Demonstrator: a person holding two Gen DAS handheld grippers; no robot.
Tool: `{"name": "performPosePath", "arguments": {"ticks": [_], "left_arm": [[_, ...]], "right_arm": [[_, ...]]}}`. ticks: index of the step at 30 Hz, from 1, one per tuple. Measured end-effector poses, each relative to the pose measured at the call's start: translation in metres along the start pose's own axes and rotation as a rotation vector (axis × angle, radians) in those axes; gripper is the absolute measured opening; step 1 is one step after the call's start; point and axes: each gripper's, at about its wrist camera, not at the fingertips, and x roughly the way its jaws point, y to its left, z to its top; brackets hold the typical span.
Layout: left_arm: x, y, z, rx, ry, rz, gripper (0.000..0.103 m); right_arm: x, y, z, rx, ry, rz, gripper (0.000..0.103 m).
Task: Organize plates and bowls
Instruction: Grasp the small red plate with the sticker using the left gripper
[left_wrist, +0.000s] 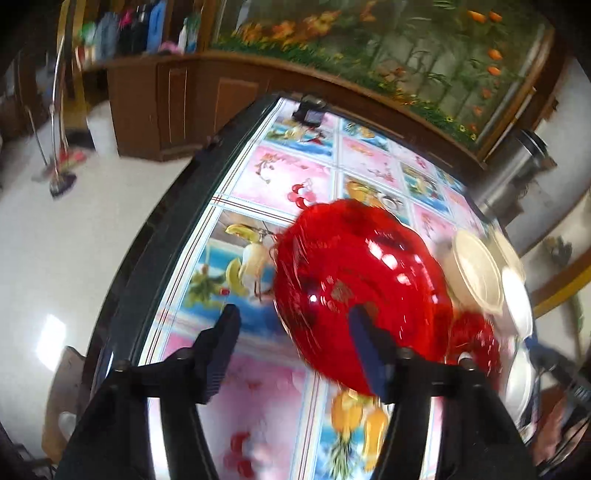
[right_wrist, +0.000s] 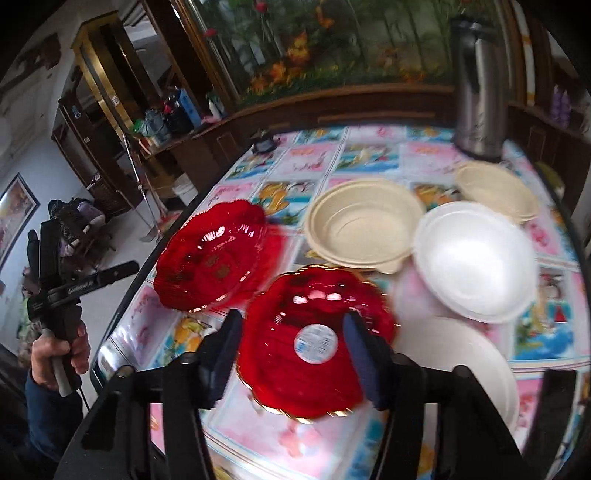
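Note:
A red scalloped glass plate (left_wrist: 354, 288) (right_wrist: 210, 258) lies near the table's left edge. My left gripper (left_wrist: 294, 338) hovers open before it, with only tablecloth showing between its fingers. A second red plate (right_wrist: 314, 339) (left_wrist: 472, 343), gold-rimmed with a round sticker, lies under my right gripper (right_wrist: 292, 347), which is open above it; the pads do not press on it. Behind stand a beige bowl (right_wrist: 364, 225) (left_wrist: 476, 273), another beige bowl (right_wrist: 498, 192) and a white foam bowl (right_wrist: 476, 258). A white plate (right_wrist: 480, 362) lies at the right.
A fruit-print cloth covers the dark-rimmed table (left_wrist: 166, 229). A steel thermos (right_wrist: 476, 85) (left_wrist: 513, 173) stands at the far right corner and a small dark object (right_wrist: 263, 144) at the far edge. A hand (right_wrist: 59, 350) grips a handle left of the table. Wooden cabinets stand behind.

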Motion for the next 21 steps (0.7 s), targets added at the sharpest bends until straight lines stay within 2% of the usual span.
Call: {"name": "performPosePath", "arguments": {"ticks": [1,2,8,10,12,13,15,17,21], "left_arm": [[0.007,0.004,0.006,-0.012,0.016,0.004,0.059],[0.015,0.006,0.010,-0.022,0.037,-0.006,0.059],[0.047,0.015,0.017,-0.067,0.096,-0.061,0.058],[0.054,0.013,0.019,-0.065,0.106,-0.075,0.053],[0.062,0.009,0.021,-0.060,0.118,-0.099,0.038],[0.069,0.007,0.022,-0.055,0.129,-0.103,0.034],[0.074,0.003,0.020,-0.034,0.129,-0.061,0.022],[0.072,-0.001,0.015,-0.017,0.114,-0.031,0.017],[0.051,-0.004,-0.001,0.008,0.084,-0.029,0.017]], "right_arm": [[0.013,0.004,0.006,0.005,0.023,0.016,0.043],[0.027,0.007,0.011,0.009,0.051,0.022,0.039],[0.091,0.012,0.038,0.077,0.108,0.029,0.027],[0.105,0.010,0.045,0.097,0.114,0.048,0.025],[0.116,0.007,0.051,0.109,0.114,0.021,0.024],[0.123,0.006,0.053,0.118,0.123,0.021,0.024],[0.133,0.005,0.057,0.123,0.135,0.037,0.023],[0.140,0.010,0.054,0.104,0.144,0.024,0.010],[0.131,0.018,0.041,0.075,0.123,-0.022,0.007]]}}
